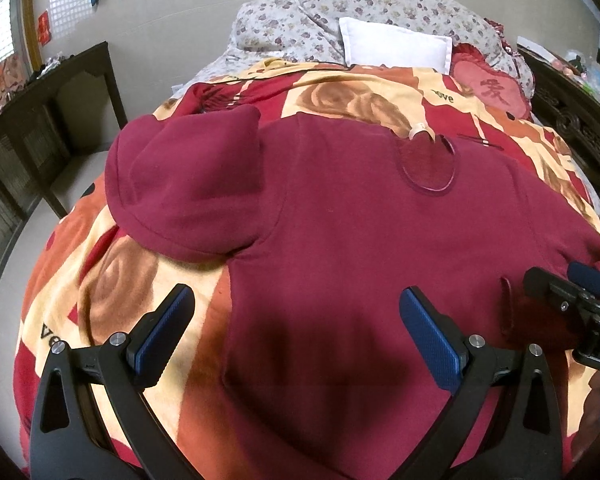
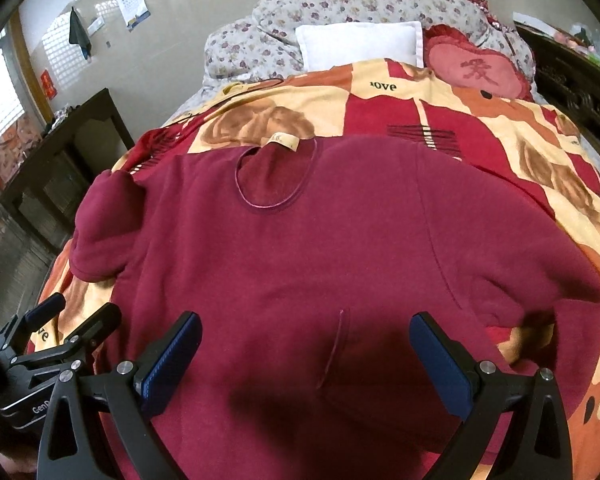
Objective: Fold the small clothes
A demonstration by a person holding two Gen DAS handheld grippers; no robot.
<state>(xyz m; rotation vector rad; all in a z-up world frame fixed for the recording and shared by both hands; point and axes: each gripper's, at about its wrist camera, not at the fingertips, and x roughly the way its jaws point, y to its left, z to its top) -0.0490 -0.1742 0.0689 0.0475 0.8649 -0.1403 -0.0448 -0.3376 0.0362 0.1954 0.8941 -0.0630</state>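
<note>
A dark red sweatshirt point(image 1: 340, 208) lies flat on the bed, neck opening point(image 1: 428, 168) away from me, and it also shows in the right wrist view point(image 2: 300, 256). Its left sleeve point(image 1: 188, 184) is folded up in a bunch; the right sleeve point(image 2: 540, 280) lies out to the right. My left gripper point(image 1: 296, 316) is open and empty above the shirt's lower left edge. My right gripper point(image 2: 306, 344) is open and empty above the lower middle of the shirt. Each gripper shows in the other's view, the right point(image 1: 560, 284) and the left point(image 2: 76, 320).
A red, orange and cream blanket point(image 2: 440, 112) covers the bed. A white pillow point(image 2: 360, 44), a red heart cushion point(image 2: 476, 68) and a floral quilt point(image 2: 340, 4) lie at the head. A dark wooden table point(image 1: 40, 120) stands left, a dark headboard point(image 1: 572, 112) right.
</note>
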